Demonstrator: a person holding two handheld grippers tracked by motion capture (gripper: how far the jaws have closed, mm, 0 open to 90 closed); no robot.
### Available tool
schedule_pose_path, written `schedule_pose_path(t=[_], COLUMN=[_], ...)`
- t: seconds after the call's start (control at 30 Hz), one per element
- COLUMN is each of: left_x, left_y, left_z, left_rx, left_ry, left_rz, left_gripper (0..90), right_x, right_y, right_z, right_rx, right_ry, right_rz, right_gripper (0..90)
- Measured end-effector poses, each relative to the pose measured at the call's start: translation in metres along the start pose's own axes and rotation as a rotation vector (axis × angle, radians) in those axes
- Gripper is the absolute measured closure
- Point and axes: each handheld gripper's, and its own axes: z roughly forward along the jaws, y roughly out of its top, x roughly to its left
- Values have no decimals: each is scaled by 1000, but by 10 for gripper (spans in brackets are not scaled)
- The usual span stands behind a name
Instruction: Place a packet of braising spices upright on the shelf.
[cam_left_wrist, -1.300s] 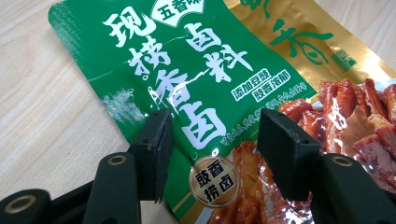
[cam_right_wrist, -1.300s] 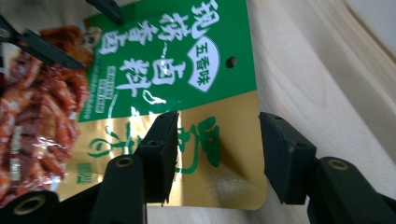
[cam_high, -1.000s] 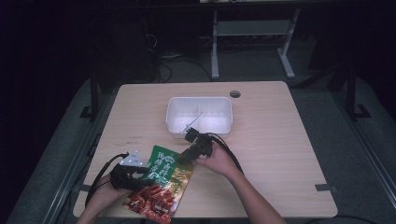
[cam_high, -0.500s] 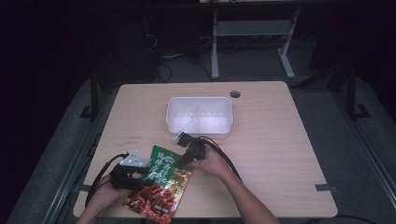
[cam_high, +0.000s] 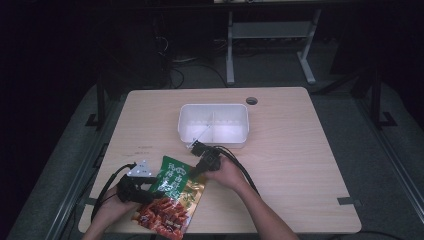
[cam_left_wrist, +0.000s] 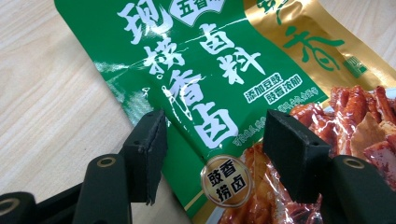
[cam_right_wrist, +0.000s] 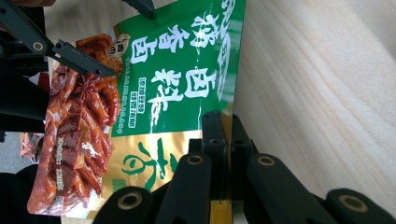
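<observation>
Closest to the person, at the near edge of the wooden table (cam_high: 300, 165), lies a snack packet (cam_high: 172, 197), green and gold at its top with printed Chinese characters and a picture of red-brown strips lower down. Everything else sits around that packet. The left gripper (cam_high: 145, 192) comes in on the packet's left side, low over it; in the left gripper view its jaws have just been opening and stand apart, one to each side of the green print (cam_left_wrist: 205, 93), with the packet lying between and under them and neither pad pressing on it. The right gripper (cam_high: 197, 167) meets the packet at its far right corner. In the right gripper view its jaws have just been closing and are now pinched together on the gold edge of the packet (cam_right_wrist: 187, 79), the foil caught between the pads. Black cables trail back from both grippers towards the person's forearms. Beyond the packet, further up the table, stands a white plastic container (cam_high: 213, 124) split into two compartments by a middle wall. Past that, near the table's far edge, is a round cable hole (cam_high: 251, 100).
</observation>
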Motion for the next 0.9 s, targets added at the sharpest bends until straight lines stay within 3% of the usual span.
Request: schedule_pose_path(t=[0.6,0.9], left_x=[0,6], left_y=[1,-2], left_z=[-1,-8], left_rx=[0,-47], left_ry=[10,17], left_rz=[7,-37], left_gripper=[381,347], right_x=[2,5], right_y=[-1,-2], right_z=[-1,-9], right_rx=[-15,-21], right_ry=[-6,1], right_rz=[-2,-5], right_gripper=[893,893])
